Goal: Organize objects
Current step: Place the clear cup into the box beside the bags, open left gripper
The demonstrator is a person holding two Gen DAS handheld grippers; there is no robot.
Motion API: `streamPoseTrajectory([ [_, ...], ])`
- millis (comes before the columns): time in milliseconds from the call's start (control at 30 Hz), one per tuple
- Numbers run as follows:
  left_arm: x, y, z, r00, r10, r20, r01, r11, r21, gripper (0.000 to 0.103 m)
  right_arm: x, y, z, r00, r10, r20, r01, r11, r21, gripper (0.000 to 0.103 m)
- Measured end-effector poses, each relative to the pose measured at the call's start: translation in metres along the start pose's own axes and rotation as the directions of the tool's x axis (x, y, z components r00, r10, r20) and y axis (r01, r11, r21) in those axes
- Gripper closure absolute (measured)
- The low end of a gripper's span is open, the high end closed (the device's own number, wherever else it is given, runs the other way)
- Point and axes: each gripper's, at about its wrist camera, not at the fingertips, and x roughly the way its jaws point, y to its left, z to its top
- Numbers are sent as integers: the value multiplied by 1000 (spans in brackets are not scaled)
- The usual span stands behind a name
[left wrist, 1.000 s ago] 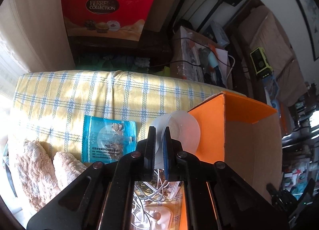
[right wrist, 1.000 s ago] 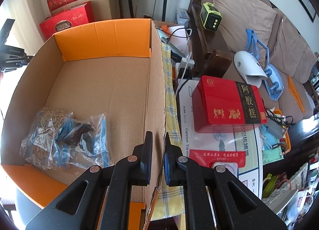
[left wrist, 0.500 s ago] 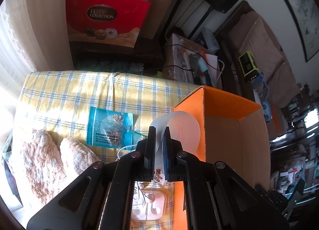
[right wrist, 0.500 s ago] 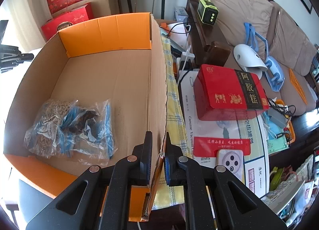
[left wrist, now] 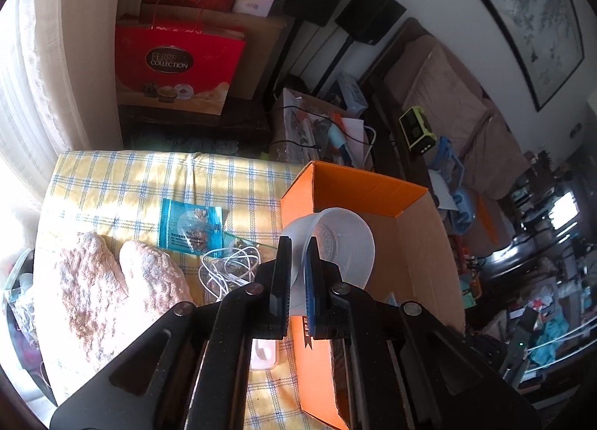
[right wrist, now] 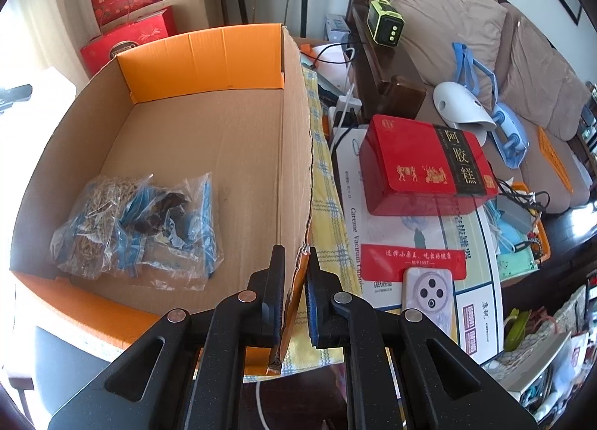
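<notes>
My left gripper (left wrist: 297,249) is shut on the rim of a translucent plastic cup (left wrist: 341,243), held tilted above the near wall of the open cardboard box (left wrist: 414,243). On the checked cloth (left wrist: 130,184) to the left lie a blue snack packet (left wrist: 190,225), tangled white cables (left wrist: 227,266) and fluffy pink slippers (left wrist: 112,281). My right gripper (right wrist: 295,256) is shut on the right wall of the cardboard box (right wrist: 294,154). Clear bags of dried goods (right wrist: 134,225) lie on the box floor.
A red tin (right wrist: 425,165) and a phone (right wrist: 429,290) rest on a white carton right of the box. Red gift bags (left wrist: 175,68) stand behind the cloth-covered table. A sofa with cushions (right wrist: 447,16) fills the far right.
My left gripper has risen with the cup and moved right, from beside the box to over its near wall. The right gripper keeps its hold on the box wall.
</notes>
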Motion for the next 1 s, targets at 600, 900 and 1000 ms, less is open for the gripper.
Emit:
streamPoseTrajectory([
  [600, 28, -96, -65, 976, -149, -159, 170, 977, 127, 97, -8, 3, -10, 1000, 7, 5, -7, 1000, 7, 93],
  [900, 55, -129, -104, 958, -171, -231, 206, 969, 140, 97, -8, 3, -10, 1000, 17, 8, -17, 1000, 13, 93],
  [1000, 64, -137, -111, 955, -168, -245, 206, 968, 141, 97, -8, 3, -10, 1000, 18, 9, -18, 1000, 14, 92],
])
